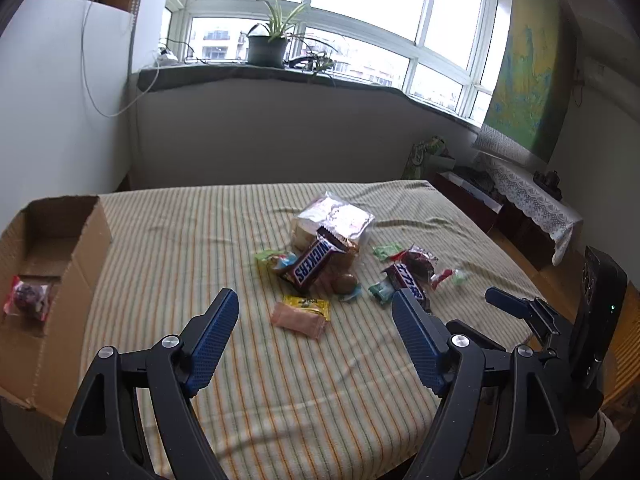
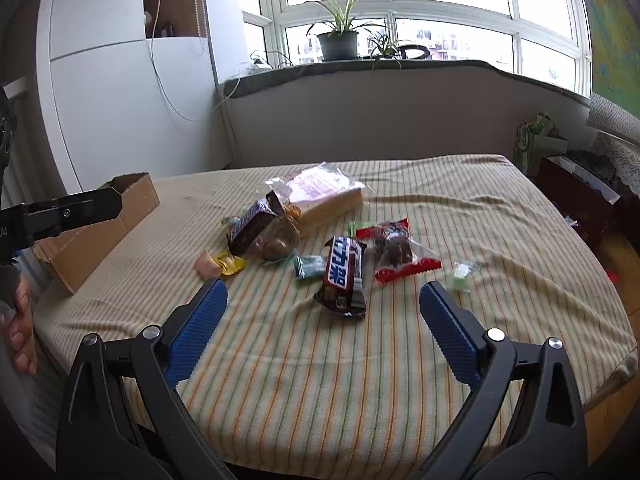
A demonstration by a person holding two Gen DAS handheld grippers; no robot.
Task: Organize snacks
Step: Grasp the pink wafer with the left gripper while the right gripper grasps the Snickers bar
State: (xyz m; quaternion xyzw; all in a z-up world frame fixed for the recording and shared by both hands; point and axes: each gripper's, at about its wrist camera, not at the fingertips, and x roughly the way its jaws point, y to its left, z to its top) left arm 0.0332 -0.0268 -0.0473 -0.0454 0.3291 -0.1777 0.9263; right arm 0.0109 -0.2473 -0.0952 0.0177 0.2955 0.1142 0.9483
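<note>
Snacks lie in a heap on the striped tablecloth (image 1: pixel 280 380): a Snickers bar (image 1: pixel 314 266) leaning on a bagged bread slice (image 1: pixel 334 222), a pink candy (image 1: pixel 298 320) and a yellow candy (image 1: pixel 308 305). A second Snickers bar (image 2: pixel 344 274) lies before my right gripper (image 2: pixel 322 296), beside a red-edged cake pack (image 2: pixel 396 250). A cardboard box (image 1: pixel 52 280) at the left holds one wrapped cake (image 1: pixel 28 298). My left gripper (image 1: pixel 314 304) is open and empty, just short of the pink candy. My right gripper is open and empty too.
Small green candies (image 2: pixel 462 274) and a teal candy (image 2: pixel 310 266) lie scattered. A windowsill with a potted plant (image 1: pixel 268 40) runs behind the table. A low cabinet with a lace cloth (image 1: pixel 528 196) stands at the right. The table edge is near both grippers.
</note>
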